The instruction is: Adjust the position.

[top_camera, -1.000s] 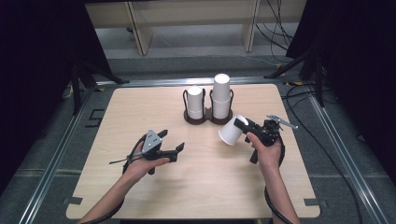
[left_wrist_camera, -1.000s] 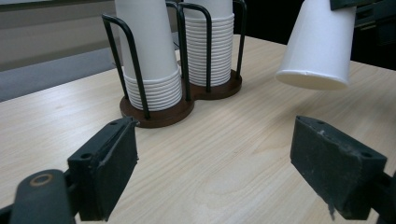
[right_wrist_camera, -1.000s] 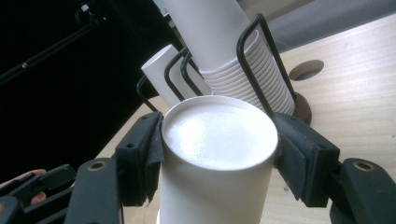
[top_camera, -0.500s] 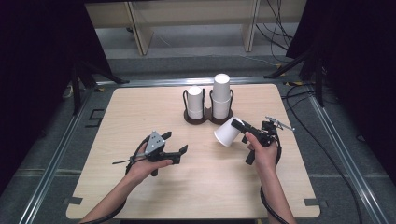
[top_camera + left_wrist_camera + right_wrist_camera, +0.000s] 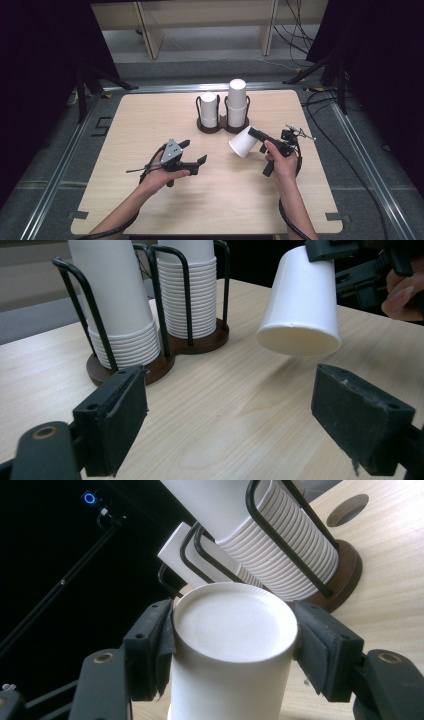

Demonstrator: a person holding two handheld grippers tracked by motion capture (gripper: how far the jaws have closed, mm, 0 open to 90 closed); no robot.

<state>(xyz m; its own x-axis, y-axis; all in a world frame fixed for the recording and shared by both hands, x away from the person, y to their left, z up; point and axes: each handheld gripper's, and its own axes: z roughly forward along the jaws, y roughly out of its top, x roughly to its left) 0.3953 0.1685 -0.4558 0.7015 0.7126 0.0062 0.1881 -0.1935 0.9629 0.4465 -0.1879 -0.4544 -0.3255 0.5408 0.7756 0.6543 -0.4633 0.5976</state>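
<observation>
On table [image 5: 150, 125]: two cup stacks [image 5: 237, 103]

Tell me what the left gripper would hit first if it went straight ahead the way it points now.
Probably the paper cup held by the right gripper. It hangs rim-down just ahead of the left gripper, slightly right of centre. Depth is unclear; if it slipped past, the cup holder with its stacked cups lies beyond.

Matt white paper cup [image 5: 242, 142]; pale wood-grain table [image 5: 150, 120].
</observation>
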